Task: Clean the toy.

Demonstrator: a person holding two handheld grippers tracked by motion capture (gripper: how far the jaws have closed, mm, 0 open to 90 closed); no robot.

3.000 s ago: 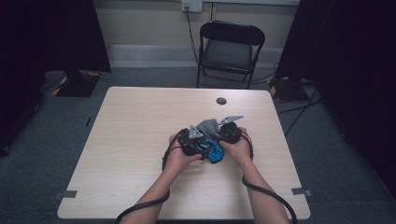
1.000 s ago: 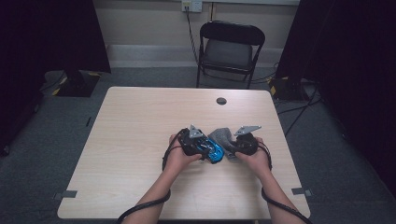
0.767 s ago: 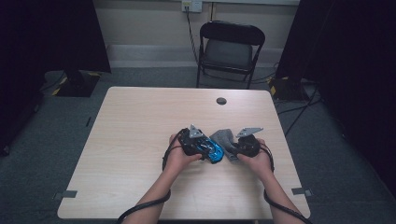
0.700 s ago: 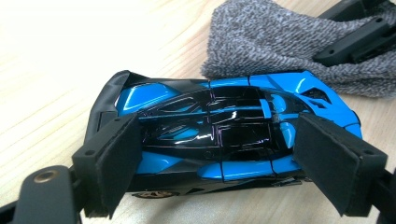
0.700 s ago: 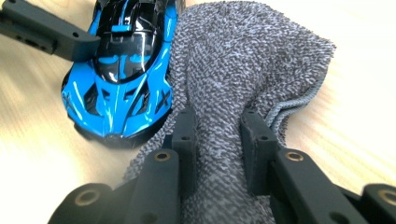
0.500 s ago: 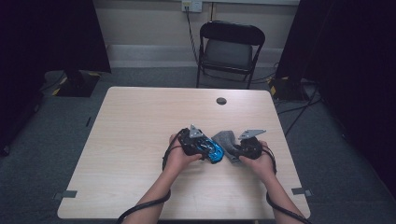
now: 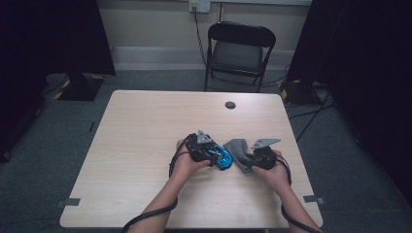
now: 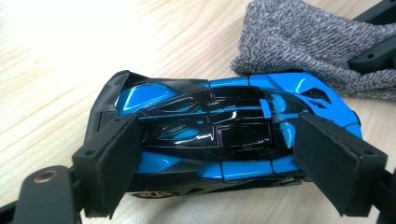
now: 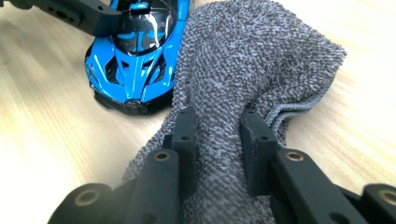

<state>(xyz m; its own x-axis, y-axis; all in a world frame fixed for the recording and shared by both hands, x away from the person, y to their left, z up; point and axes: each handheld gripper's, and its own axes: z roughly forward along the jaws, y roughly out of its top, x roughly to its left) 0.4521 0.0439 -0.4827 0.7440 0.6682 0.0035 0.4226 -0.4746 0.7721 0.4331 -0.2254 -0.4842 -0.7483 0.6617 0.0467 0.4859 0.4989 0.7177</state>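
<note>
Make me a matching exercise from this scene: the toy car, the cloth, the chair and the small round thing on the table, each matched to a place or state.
Things:
1. glossy blue and black toy car
2. grey knitted cloth
3. black folding chair
4. small dark round disc

Places or states:
A. beyond the table's far edge
B. pinched in the right hand-held gripper
C. alone near the table's far edge
D. between the left hand-held gripper's pads

Pairs: 1-D, 2-B, 3-A, 4-C

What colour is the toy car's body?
Bright blue with glossy black panels on the toy car, clearest in the left gripper view.
</note>
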